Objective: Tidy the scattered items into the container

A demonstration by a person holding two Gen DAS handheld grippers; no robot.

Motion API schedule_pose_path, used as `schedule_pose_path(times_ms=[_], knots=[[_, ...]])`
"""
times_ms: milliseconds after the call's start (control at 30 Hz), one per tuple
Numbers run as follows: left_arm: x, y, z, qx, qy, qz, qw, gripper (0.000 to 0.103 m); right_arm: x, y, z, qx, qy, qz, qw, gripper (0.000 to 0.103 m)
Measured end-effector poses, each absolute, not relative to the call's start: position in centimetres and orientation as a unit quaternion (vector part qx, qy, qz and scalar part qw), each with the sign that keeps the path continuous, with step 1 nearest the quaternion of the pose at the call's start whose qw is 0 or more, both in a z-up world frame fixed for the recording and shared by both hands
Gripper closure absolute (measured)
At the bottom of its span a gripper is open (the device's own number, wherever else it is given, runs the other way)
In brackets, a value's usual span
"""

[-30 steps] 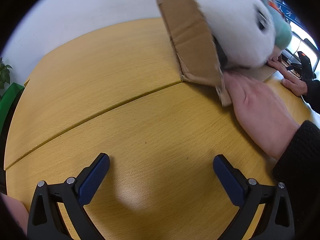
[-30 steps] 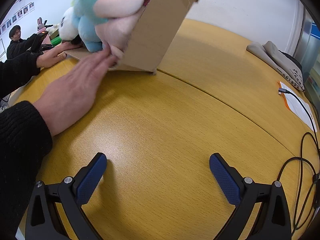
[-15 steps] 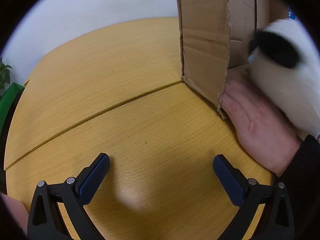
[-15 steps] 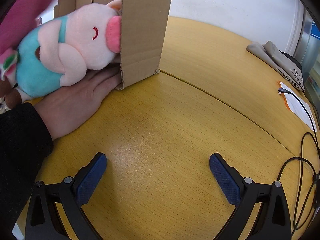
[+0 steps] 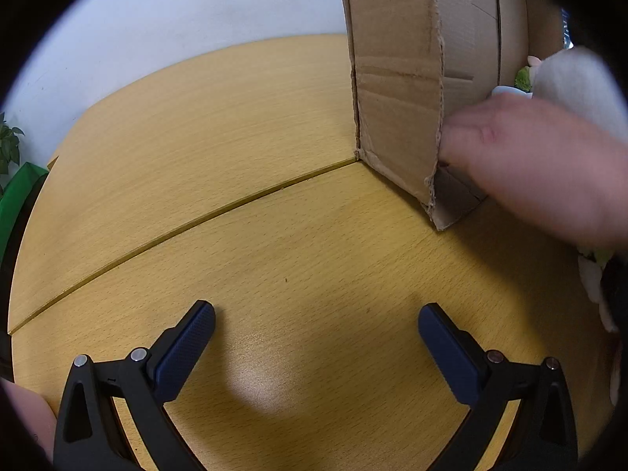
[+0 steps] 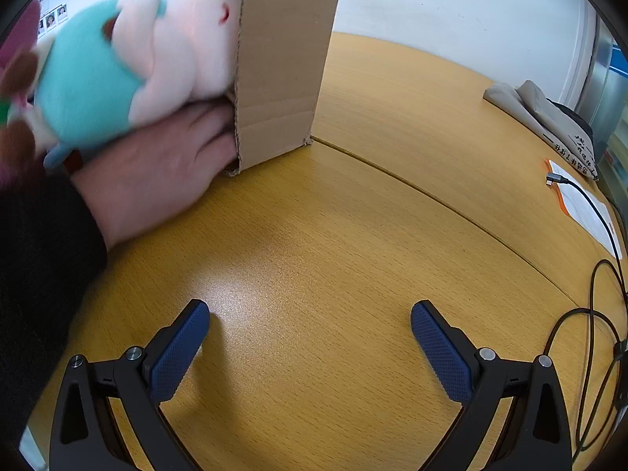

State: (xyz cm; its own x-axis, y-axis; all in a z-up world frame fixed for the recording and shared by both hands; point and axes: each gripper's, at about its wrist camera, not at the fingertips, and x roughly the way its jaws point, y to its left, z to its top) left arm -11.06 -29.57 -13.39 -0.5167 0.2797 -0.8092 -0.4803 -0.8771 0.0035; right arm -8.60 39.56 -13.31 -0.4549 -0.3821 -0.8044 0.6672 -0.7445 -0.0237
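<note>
Both grippers are hovering wide apart and holding nothing above the wooden table (image 5: 219,180): we are seeing the left gripper (image 5: 316,333) and right gripper (image 6: 310,333) low in their views. Ahead, a cardboard box (image 6: 282,62) is standing on the table, and a bare hand (image 6: 157,172) is reaching into its open side beneath a pink-and-teal plush pig (image 6: 129,66). A black cable (image 6: 588,314) is lying at the table's right.

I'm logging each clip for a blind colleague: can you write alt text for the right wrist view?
A bare hand reaches into a cardboard box lying on its side on a wooden table, with a blurred pink and teal plush toy at its opening. The right gripper hovers open and empty in the foreground; a cable lies at right.
</note>
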Motion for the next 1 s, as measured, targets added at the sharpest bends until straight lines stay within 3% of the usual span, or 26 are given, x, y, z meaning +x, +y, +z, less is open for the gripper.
schedule_pose_path(times_ms=[1000], knots=[[-11.13, -29.47, -13.38, -0.44, 0.113, 0.864, 0.217, 0.0, -8.61, 39.56, -13.33, 0.417, 0.171, -0.835, 0.315, 0.0]])
